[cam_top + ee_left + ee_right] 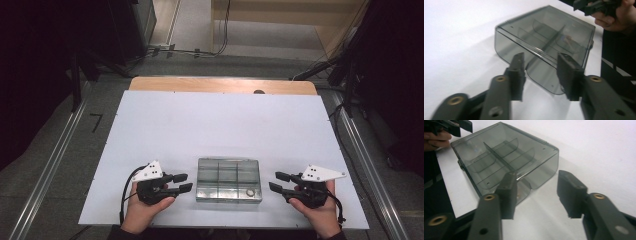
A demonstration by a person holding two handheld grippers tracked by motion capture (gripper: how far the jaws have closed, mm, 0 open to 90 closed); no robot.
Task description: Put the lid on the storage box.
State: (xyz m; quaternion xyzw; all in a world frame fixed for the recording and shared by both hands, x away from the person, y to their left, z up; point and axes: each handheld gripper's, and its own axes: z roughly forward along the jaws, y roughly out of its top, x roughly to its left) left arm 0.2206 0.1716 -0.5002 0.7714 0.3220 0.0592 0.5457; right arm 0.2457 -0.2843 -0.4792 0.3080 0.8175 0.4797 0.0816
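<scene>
Two hand-held grippers, the left hand-held gripper (pixel 183 182) and the right hand-held gripper (pixel 276 181), flanked a smoky transparent plastic compartment box (pixel 229 179) on the white table (pixel 210 125), jaws spread and pinching nothing. Its lid was still closed, so the work seemed barely begun.

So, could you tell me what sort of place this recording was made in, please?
Probably a lab or workshop rigged for recording: a white-topped table stands on a grey floor between metal floor rails, with cables trailing behind, and a person holds a left gripper and right gripper beside a clear compartment box.
</scene>
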